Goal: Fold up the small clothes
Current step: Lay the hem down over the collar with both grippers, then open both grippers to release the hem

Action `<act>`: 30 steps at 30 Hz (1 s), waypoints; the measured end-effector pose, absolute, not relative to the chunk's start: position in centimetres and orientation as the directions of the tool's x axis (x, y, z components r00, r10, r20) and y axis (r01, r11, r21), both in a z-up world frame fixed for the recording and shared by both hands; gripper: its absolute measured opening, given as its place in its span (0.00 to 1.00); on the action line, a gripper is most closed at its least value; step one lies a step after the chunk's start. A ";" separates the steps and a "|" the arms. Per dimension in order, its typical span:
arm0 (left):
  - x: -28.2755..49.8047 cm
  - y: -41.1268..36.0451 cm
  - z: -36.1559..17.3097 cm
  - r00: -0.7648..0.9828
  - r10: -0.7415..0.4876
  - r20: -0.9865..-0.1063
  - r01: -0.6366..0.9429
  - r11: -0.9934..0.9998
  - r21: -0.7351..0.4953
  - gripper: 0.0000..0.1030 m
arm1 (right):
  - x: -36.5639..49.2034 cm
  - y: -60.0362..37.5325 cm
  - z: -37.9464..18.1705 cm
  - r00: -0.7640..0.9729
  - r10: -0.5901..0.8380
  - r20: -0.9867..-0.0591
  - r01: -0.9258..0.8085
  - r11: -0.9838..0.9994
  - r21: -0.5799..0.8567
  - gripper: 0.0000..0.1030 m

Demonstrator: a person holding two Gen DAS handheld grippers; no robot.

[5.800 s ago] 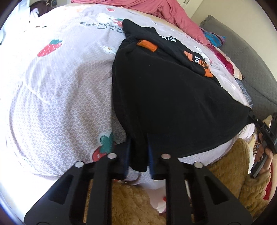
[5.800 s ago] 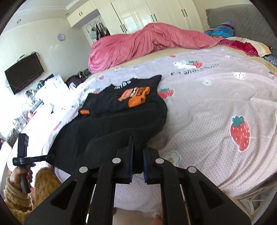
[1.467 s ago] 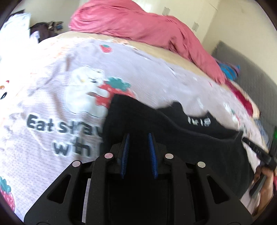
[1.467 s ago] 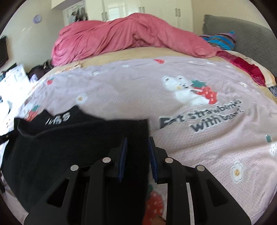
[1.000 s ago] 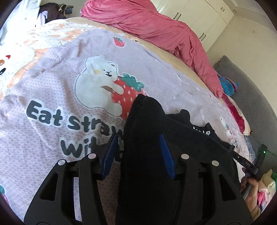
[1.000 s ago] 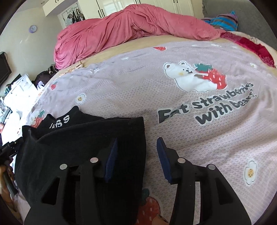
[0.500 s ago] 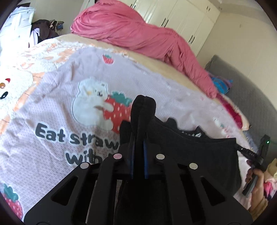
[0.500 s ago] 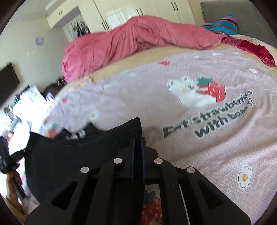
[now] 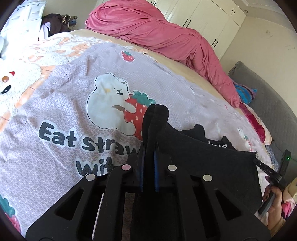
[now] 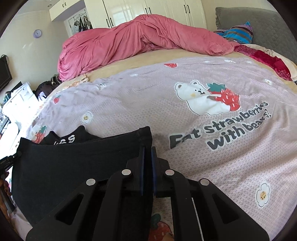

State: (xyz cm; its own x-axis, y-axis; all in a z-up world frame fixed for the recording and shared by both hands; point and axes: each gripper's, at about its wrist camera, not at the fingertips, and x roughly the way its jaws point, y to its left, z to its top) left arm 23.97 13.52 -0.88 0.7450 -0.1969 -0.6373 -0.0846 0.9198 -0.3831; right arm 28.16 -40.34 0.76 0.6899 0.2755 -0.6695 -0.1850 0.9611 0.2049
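Since a second ago both claws went from spread wide to pinched together on the black garment (image 9: pixel 204 166); the hands barely shifted. Left claw (image 9: pixel 148 150) is clamped on a bunched corner of the cloth, which sticks up past the fingertips toward 12 o'clock in the left wrist view. Right claw (image 10: pixel 147 150) is clamped on the opposite top corner, with the hem edge running off toward 9 o'clock in the right wrist view.

The garment (image 10: pixel 74 166) hangs stretched between the two claws, low over the near part of the bed. Behind its top edge a second black layer with white lettering (image 10: pixel 65 140) peeks out at about 10 o'clock of the right claw.

Underneath is the lilac bedspread (image 9: pixel 65 92), printed with a bear hugging a strawberry (image 10: pixel 204 100) and the words "Eat strawberries with bears". A rumpled pink duvet (image 10: pixel 139 40) lies across the far side at 12 o'clock. White wardrobe doors (image 10: pixel 148 9) stand behind it. A grey headboard (image 9: pixel 269 96) is at 3 o'clock in the left view. The person's right hand (image 9: pixel 274 202) on its handle shows at 4 o'clock there.
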 end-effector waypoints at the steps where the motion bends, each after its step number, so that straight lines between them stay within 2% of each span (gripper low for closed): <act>1: 24.0 13.5 -0.9 0.744 -0.193 -0.640 -0.085 0.922 -0.378 0.03 | 28.2 -40.3 0.7 0.689 0.271 -0.673 -0.181 0.962 0.202 0.06; 6: 23.7 13.0 -0.6 0.743 -0.170 -0.647 -0.089 0.934 -0.347 0.05 | 27.7 -40.1 0.8 0.691 0.253 -0.677 -0.175 0.967 0.183 0.07; 11: 22.9 13.2 0.2 0.752 -0.146 -0.643 -0.106 0.936 -0.336 0.09 | 27.1 -40.3 1.3 0.690 0.266 -0.674 -0.173 0.964 0.203 0.17; 12: 22.6 13.3 0.3 0.755 -0.142 -0.640 -0.108 0.936 -0.335 0.12 | 27.0 -40.4 1.4 0.690 0.267 -0.673 -0.173 0.963 0.204 0.22; 14: 22.0 13.2 0.9 0.760 -0.124 -0.637 -0.110 0.943 -0.315 0.17 | 26.5 -40.5 1.9 0.698 0.265 -0.665 -0.174 0.964 0.201 0.27; 16: 21.5 13.0 1.3 0.766 -0.108 -0.633 -0.107 0.951 -0.292 0.23 | 25.9 -40.5 2.5 0.708 0.261 -0.656 -0.180 0.965 0.189 0.27; 18: 21.1 12.7 1.6 0.768 -0.100 -0.633 -0.101 0.956 -0.274 0.29 | 25.3 -40.3 3.0 0.715 0.263 -0.648 -0.192 0.965 0.179 0.32; 21: 20.2 12.1 1.7 0.764 -0.107 -0.636 -0.091 0.959 -0.270 0.34 | 24.1 -40.0 3.6 0.718 0.273 -0.640 -0.216 0.962 0.168 0.34; 27: 18.4 10.4 1.7 0.754 -0.102 -0.649 -0.064 0.972 -0.228 0.52 | 20.9 -38.9 4.5 0.718 0.306 -0.625 -0.265 0.951 0.160 0.44; 30: 17.5 9.5 1.6 0.749 -0.117 -0.652 -0.053 0.971 -0.235 0.55 | 19.6 -38.0 4.6 0.709 0.315 -0.631 -0.276 0.947 0.162 0.47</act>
